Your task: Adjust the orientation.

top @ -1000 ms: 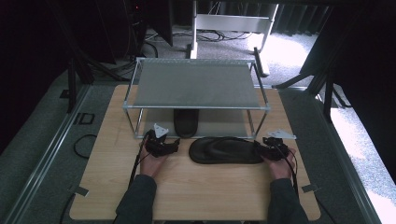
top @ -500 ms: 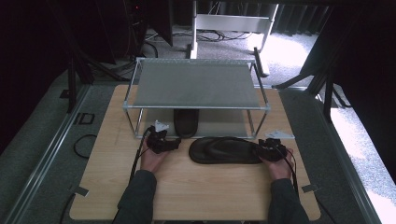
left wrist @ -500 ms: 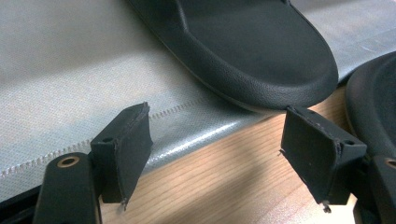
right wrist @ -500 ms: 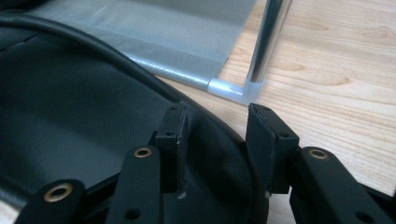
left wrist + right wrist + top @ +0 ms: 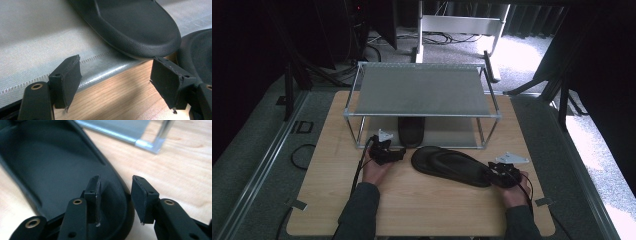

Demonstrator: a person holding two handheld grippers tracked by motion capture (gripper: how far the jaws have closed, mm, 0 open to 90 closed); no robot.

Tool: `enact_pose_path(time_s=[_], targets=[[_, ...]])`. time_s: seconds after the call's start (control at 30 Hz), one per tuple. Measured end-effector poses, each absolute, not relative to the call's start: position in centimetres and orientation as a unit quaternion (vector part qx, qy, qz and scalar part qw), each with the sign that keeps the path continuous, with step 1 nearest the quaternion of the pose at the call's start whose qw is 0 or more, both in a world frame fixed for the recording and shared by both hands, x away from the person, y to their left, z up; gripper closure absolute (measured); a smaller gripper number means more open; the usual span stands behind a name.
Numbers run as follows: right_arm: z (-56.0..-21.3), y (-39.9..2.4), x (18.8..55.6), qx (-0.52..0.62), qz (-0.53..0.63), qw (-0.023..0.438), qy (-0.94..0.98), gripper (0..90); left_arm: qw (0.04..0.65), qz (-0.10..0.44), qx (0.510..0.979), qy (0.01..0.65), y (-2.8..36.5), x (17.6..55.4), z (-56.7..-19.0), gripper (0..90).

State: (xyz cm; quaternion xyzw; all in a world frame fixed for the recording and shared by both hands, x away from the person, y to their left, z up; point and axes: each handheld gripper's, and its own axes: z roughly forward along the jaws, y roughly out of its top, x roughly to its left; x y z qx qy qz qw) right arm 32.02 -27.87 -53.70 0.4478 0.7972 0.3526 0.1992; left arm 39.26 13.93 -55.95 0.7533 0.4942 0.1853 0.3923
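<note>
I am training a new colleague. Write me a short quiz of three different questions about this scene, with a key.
1. True or false: one slipper lies on the rack's lower shelf.
2. How do the left gripper jaws stand: A open, B shut?
3. Which part of the slipper on the table sits between the right gripper jaws?

Key: 1 true; 2 A; 3 its rim at the near end.

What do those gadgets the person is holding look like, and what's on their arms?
Each gripper, left and right, is black, with a grey three-cornered plate on top and a trailing black cable. Up close, flat black pads and brass-coloured rivets show. The sleeves are dark.
</note>
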Motion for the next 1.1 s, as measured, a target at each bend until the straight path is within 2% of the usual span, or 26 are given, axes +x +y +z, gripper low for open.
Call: enact_pose_path(time_s=[0.33, 0.63, 0.83, 1.0, 1.1], targets=[[-53.2, -27.5, 30.0, 0.409, 0.347, 0.175, 0.826, 61.9, 0.392, 0.187, 0.753, 0.494, 13.9, 39.2, -56.0, 25.4], [-52.2, -24.0, 33.0, 0.359, 0.375, 0.199, 0.831, 60.8, 0.395, 0.184, 0.75, 0.497, 14.0, 39.2, -55.9, 26.2], [-52.5, -21.7, 35.7, 0.343, 0.366, 0.184, 0.845, 61.8, 0.396, 0.183, 0.75, 0.497, 14.1, 39.2, -56.0, 26.2], [-52.7, -21.3, 35.9, 0.343, 0.359, 0.178, 0.849, 72.9, 0.395, 0.184, 0.751, 0.497, 14.0, 39.2, -56.0, 26.2], [-52.7, -21.4, 35.6, 0.338, 0.358, 0.183, 0.851, 74.1, 0.395, 0.184, 0.75, 0.497, 14.0, 39.2, -56.0, 26.2]])
